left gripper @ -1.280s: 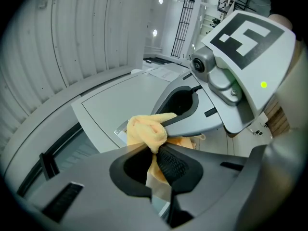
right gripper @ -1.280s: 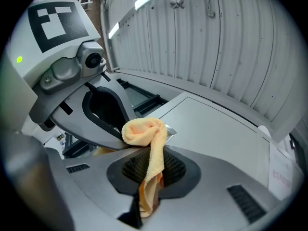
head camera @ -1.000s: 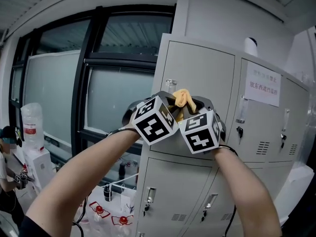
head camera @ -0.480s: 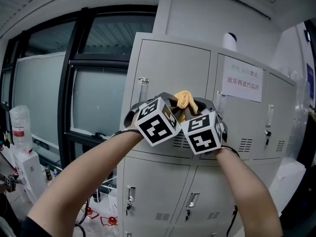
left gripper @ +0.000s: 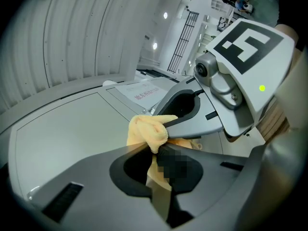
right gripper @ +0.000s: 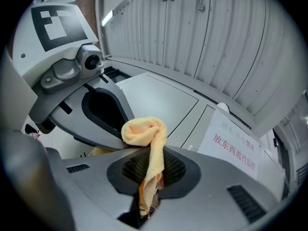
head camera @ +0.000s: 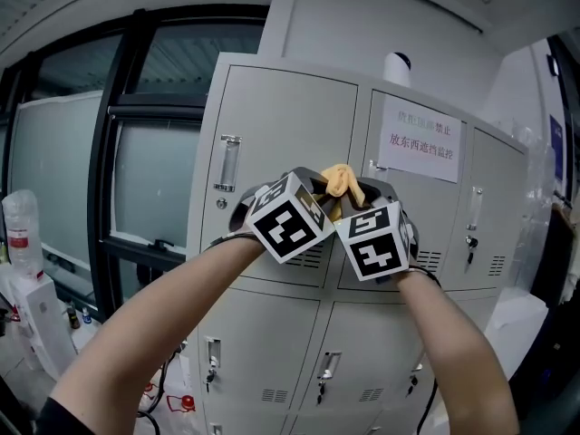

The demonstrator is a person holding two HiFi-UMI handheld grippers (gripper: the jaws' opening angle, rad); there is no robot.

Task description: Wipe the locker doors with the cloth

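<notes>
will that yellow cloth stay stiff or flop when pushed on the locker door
Probably floppy: the cloth bunches and droops where the right gripper pinches it. Likely light and soft, so it should flatten against the locker door.

Two grippers here, the left gripper point(head camera: 319, 188) and the right gripper point(head camera: 361, 191), and two marker cubes point(head camera: 288, 217), one on each. Just one yellow cloth point(head camera: 339, 181), caught in both sets of jaws. Past the jaws I count six locker doors point(head camera: 281, 125), three up, three down. One paper notice point(head camera: 420, 140) right of the jaws, one white roll point(head camera: 396, 66) above them.
</notes>
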